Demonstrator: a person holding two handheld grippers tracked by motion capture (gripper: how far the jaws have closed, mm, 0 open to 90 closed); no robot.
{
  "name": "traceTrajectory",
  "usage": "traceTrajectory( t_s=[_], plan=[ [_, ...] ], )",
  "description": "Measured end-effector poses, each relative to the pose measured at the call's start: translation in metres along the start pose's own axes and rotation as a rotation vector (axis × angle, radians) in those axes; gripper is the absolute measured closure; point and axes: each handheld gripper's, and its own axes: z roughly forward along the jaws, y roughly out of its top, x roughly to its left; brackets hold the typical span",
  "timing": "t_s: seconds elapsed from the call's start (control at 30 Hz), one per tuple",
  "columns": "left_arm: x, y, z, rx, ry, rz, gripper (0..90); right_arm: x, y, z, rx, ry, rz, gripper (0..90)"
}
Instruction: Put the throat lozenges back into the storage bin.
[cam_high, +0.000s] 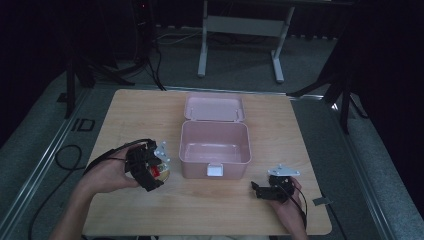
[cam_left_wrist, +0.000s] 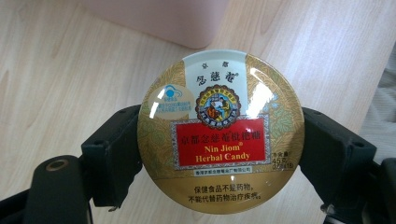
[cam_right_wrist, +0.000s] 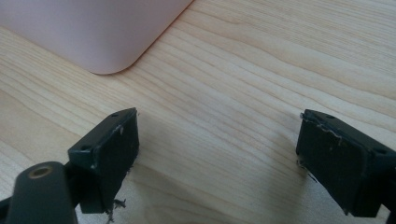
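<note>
A round gold candy tin (cam_left_wrist: 220, 133) with a red label reading Nin Jiom Herbal Candy sits between the two black jaws of my left gripper (cam_left_wrist: 219, 149), which is shut on its sides. In the high view the left gripper (cam_high: 150, 167) holds the tin (cam_high: 161, 173) just left of the open pink box (cam_high: 215, 162). My right gripper (cam_high: 260, 191) rests low near the table's front right, open, with bare wood between its fingers (cam_right_wrist: 112, 149). The pink box's corner (cam_right_wrist: 88, 32) lies just beyond it.
The pink box's lid (cam_high: 214, 108) lies folded back behind it, and a white latch (cam_high: 215, 170) shows on its front wall. The wooden table (cam_high: 150, 115) ends close behind both hands. A desk frame (cam_high: 240, 40) stands on the floor beyond.
</note>
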Motion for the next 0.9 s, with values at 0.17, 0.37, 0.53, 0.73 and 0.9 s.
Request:
traceTrajectory(
  t_s=[0.17, 0.37, 0.53, 0.73, 0.9],
  plan=[
    [0.003, 0.004, -0.005, 0.004, 0.000, 0.003, 20.6, 0.000, 0.000, 0.000, 0.000, -0.001, 0.000, 13.0],
    [0.007, 0.007, -0.011, 0.006, 0.004, 0.010, 20.6, 0.000, 0.000, 0.000, -0.001, -0.001, -0.003, 13.0],
    [0.012, 0.011, -0.014, 0.010, -0.001, 0.010, 20.6, 0.000, 0.000, 0.000, 0.000, 0.000, -0.001, 12.9],
    [0.018, 0.015, -0.018, 0.014, 0.007, 0.007, 20.6, 0.000, 0.000, 0.000, 0.001, 0.000, 0.000, 13.0],
    [0.021, 0.018, -0.020, 0.022, 0.005, 0.006, 20.6, 0.000, 0.000, 0.000, 0.001, 0.001, -0.002, 13.0]
  ],
)
